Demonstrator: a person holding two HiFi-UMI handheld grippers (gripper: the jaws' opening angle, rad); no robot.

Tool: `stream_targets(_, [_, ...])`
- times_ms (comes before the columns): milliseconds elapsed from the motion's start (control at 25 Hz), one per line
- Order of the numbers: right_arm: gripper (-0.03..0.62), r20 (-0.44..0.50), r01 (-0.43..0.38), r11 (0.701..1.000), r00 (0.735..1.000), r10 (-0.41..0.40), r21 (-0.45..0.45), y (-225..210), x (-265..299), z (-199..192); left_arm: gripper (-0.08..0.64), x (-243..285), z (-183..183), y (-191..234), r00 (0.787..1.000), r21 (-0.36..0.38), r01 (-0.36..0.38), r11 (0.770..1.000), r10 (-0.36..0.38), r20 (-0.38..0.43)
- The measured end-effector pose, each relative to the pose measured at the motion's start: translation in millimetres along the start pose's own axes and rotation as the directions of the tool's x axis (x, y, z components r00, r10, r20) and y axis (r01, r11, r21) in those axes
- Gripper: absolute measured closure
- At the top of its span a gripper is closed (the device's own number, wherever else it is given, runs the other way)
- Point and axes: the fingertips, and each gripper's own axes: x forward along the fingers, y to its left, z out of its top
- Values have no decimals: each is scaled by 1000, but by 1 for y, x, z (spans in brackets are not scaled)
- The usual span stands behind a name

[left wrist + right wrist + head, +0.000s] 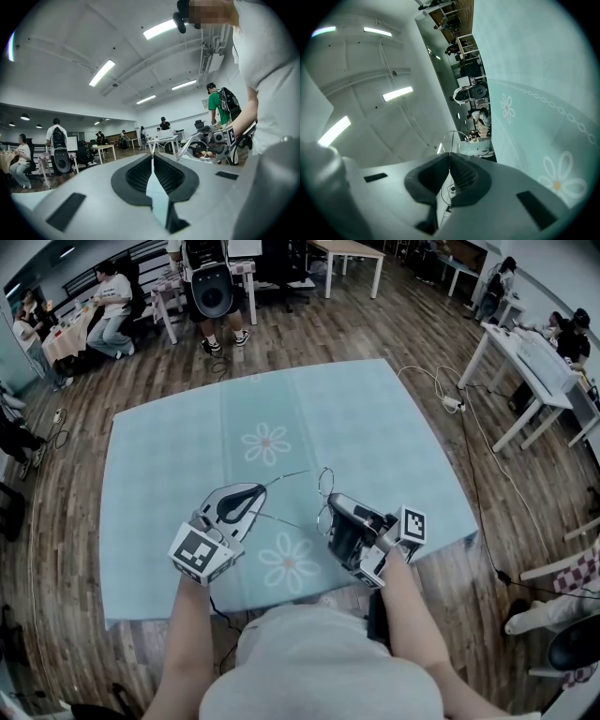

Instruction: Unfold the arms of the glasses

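- The left gripper (258, 491) is over the blue flowered cloth (375, 418). Only the head view shows a thin wire arm of the glasses (324, 483) running to its tip.
- Its own view shows the pads pressed together with no gap, a hairline of wire at the seam. It also looks across at the other gripper holding the lenses.
- The glasses sit between the two grippers, over the cloth, both arms reaching leftward.
- The right gripper (333, 502) has its jaws clamped on the frame. Only its own view shows a lens rim arching just beyond the pads.
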Motion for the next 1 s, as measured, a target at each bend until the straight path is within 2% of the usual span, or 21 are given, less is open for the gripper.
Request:
stream_targets(480, [581, -67, -10, 999, 998, 8, -30, 5, 3, -8, 537, -5, 3, 14, 1000, -2, -3, 1000, 3, -5])
stream_targets(1000, [581, -145, 20, 995, 989, -35, -100, 4, 3, -15, 537, -5, 0, 26, 999, -17, -29, 999, 29, -20])
